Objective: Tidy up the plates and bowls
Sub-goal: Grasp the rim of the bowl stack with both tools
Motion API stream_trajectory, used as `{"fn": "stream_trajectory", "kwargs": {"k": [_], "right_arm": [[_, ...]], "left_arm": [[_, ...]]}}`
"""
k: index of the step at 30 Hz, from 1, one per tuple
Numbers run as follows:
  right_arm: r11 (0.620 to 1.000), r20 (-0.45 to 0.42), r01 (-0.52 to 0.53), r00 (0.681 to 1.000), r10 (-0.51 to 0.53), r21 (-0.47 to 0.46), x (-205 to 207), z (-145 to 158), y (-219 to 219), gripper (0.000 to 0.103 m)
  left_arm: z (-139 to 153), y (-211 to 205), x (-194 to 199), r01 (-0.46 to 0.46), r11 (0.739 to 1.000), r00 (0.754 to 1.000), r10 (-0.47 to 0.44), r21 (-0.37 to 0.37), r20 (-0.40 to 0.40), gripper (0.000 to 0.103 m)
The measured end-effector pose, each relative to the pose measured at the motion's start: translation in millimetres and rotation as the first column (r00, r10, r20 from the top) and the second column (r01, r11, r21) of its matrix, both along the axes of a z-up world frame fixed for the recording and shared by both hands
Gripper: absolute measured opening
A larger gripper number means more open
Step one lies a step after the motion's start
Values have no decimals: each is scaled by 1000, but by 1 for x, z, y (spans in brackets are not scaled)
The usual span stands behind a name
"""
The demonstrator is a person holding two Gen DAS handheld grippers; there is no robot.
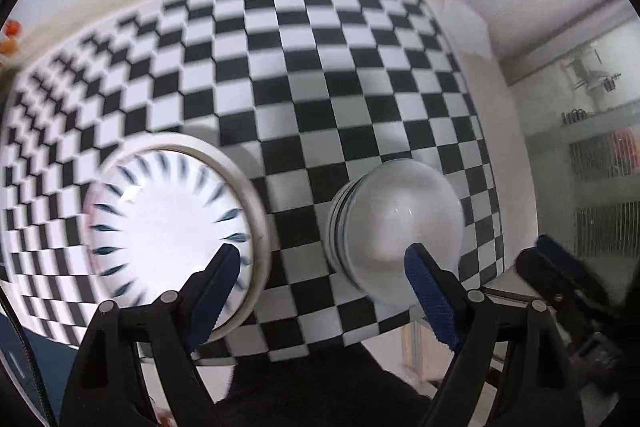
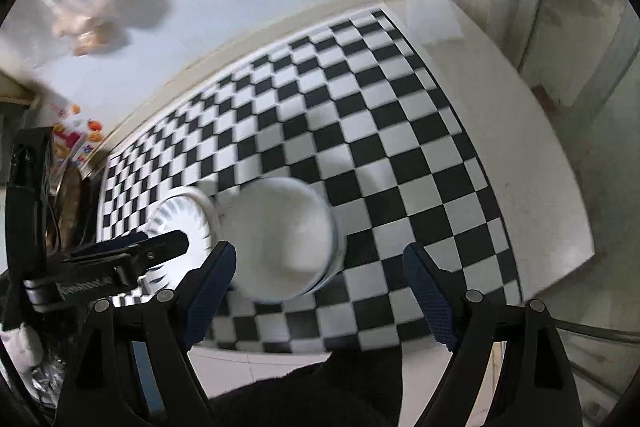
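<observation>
A stack of white plates with blue dashes (image 1: 168, 223) lies at the near left of the checkered table (image 1: 312, 67). A stack of white bowls (image 1: 396, 227) stands to its right. My left gripper (image 1: 324, 291) is open and empty above the near edge, between the two stacks. The right gripper (image 1: 560, 267) shows at the right edge. In the right wrist view, the bowls (image 2: 280, 239) sit just ahead of my open, empty right gripper (image 2: 320, 287), near its left finger. The plates (image 2: 180, 227) lie left, partly behind the left gripper (image 2: 120, 255).
The checkered cloth (image 2: 360, 131) covers a white table whose bare right side (image 2: 520, 155) ends at an edge. Colourful small items (image 2: 76, 135) sit at the far left corner by the wall. A folded white cloth (image 2: 432, 15) lies at the far right corner.
</observation>
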State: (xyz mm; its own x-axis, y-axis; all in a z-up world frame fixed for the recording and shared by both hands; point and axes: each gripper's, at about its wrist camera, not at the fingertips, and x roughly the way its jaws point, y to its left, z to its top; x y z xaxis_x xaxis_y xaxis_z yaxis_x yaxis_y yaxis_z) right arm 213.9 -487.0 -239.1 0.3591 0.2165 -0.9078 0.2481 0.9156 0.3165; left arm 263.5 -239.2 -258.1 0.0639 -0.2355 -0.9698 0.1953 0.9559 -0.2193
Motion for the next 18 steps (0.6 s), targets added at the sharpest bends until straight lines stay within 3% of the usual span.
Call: {"fn": "stream_trajectory", "kwargs": {"k": [9, 15, 18], "right_arm": [[979, -128, 46, 992, -21, 199, 24, -99, -17, 88], [956, -163, 50, 987, -2, 287, 37, -137, -11, 85], [942, -187, 54, 982, 9, 330, 42, -154, -9, 78]], "left_arm": [[-73, -23, 30, 14, 999, 981, -24, -52, -194, 83], [-100, -26, 42, -15, 995, 962, -13, -101, -273, 83], [-108, -28, 46, -18, 992, 955, -20, -125, -295, 76]]}}
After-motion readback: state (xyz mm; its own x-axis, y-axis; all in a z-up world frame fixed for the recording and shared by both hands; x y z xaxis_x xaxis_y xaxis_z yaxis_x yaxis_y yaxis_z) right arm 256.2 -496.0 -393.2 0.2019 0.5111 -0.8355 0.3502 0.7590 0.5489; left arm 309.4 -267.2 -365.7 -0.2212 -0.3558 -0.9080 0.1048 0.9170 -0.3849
